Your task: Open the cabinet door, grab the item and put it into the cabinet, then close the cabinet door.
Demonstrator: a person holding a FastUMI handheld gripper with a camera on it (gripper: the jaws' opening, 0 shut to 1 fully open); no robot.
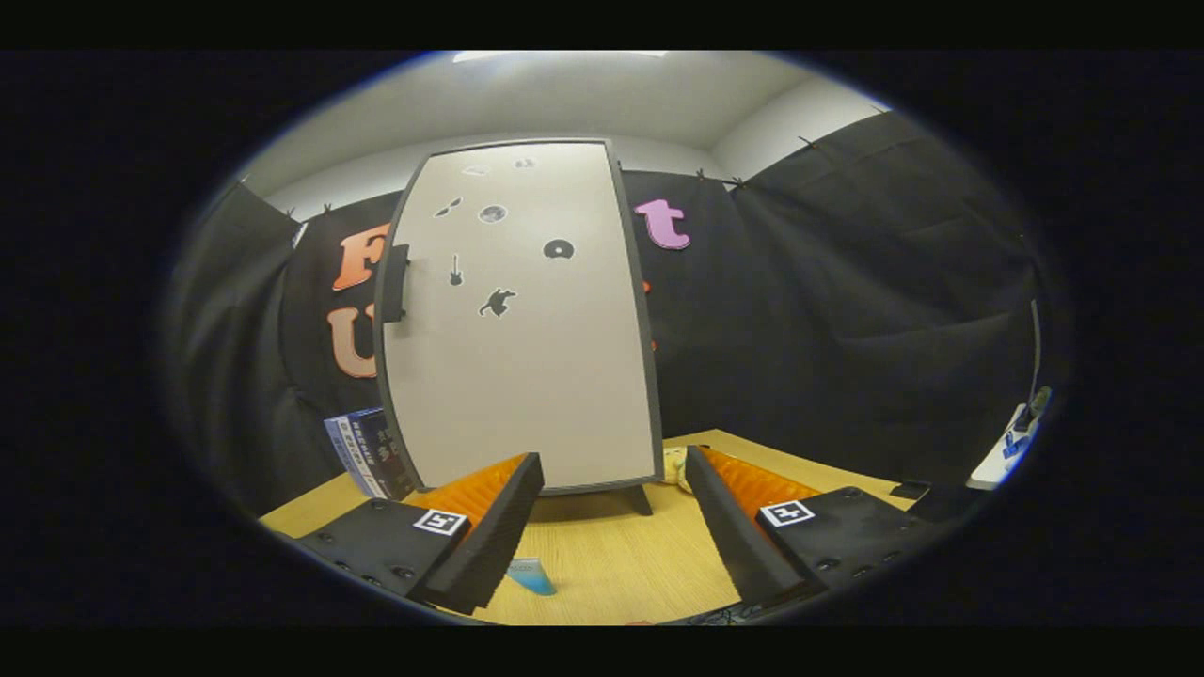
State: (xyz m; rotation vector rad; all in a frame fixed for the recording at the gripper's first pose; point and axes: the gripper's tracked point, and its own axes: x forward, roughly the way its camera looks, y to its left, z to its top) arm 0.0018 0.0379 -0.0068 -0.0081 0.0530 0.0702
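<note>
Pale grey cabinet door (522,320) closed, upright, long axis vertical, standing toward far edge of wooden tabletop (611,564). Black handle (395,282) on door's left edge, above and left of hand-held gripper (613,478). Gripper fingers spread wide, pinching nothing, door base just beyond tips. Small pale item (673,467) beside cabinet's right foot, partly hidden. Blue object (532,575) on tabletop between fingers. Books (362,451) left of cabinet. Judgement: door-opening step not yet done; next move up-left to handle.

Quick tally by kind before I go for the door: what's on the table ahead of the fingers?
Cabinet, door shut: 1
Books beside the cabinet: 1 stack
Blue item between the open gripper fingers: 1
Pale item behind the cabinet: 1
Total: 4
</note>
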